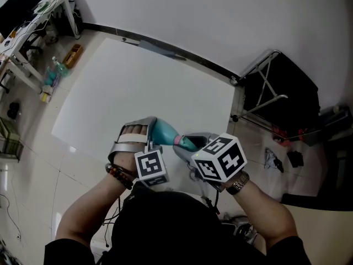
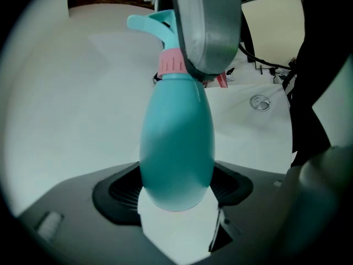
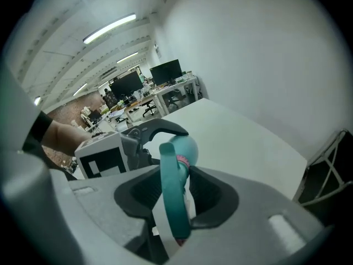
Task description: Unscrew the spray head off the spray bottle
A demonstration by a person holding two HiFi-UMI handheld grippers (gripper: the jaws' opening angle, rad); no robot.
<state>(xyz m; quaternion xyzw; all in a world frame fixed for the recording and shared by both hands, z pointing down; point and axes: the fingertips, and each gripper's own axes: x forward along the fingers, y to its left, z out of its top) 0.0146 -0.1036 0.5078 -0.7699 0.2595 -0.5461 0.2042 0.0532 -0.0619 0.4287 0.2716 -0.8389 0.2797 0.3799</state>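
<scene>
A teal spray bottle (image 1: 164, 131) with a pink collar (image 1: 178, 139) is held over the white table (image 1: 138, 81), between the two grippers. My left gripper (image 1: 148, 130) is shut on the bottle's rounded body (image 2: 176, 142), whose base sits between the dark pads. My right gripper (image 1: 192, 142) comes from the other side, and its pads close on the teal spray head (image 3: 172, 197). In the left gripper view one grey finger (image 2: 209, 32) of the right gripper covers part of the spray head (image 2: 151, 24) above the collar (image 2: 172, 64).
A black folding stand (image 1: 281, 93) stands right of the table. At the far left are a desk (image 1: 33, 21) with clutter and some bottles (image 1: 52, 73) on the floor. A small round metal fitting (image 2: 260, 102) lies below. Office desks with monitors (image 3: 165, 70) are behind.
</scene>
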